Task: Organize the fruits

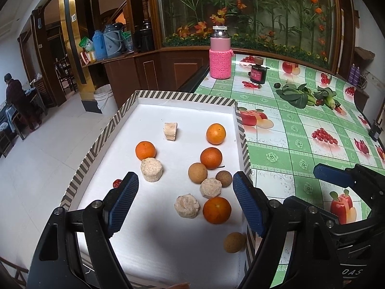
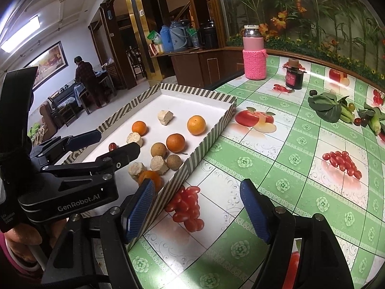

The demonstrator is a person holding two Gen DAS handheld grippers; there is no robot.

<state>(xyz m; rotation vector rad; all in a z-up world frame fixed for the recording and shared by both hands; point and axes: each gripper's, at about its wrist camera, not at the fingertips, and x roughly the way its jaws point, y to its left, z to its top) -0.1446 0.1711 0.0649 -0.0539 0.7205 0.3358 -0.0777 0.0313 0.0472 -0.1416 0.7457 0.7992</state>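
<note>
Left tongs (image 1: 185,197) gaping empty above oranges (image 1: 216,210) in striped tray (image 1: 237,130), right tongs (image 2: 197,207) spread empty over tabletop (image 2: 288,159) alongside

Two claw cameras, one tray.
The left wrist view looks down close over the tray (image 1: 168,110); the right wrist view sits beside it over the table (image 2: 276,144), facing the same way. Both share tray, oranges and pink bottle (image 1: 220,55).

We saw oranges (image 1: 215,133) lying in the tray (image 1: 185,95). The bottle (image 1: 220,55) stood behind it, greens (image 1: 294,94) to its right.
</note>
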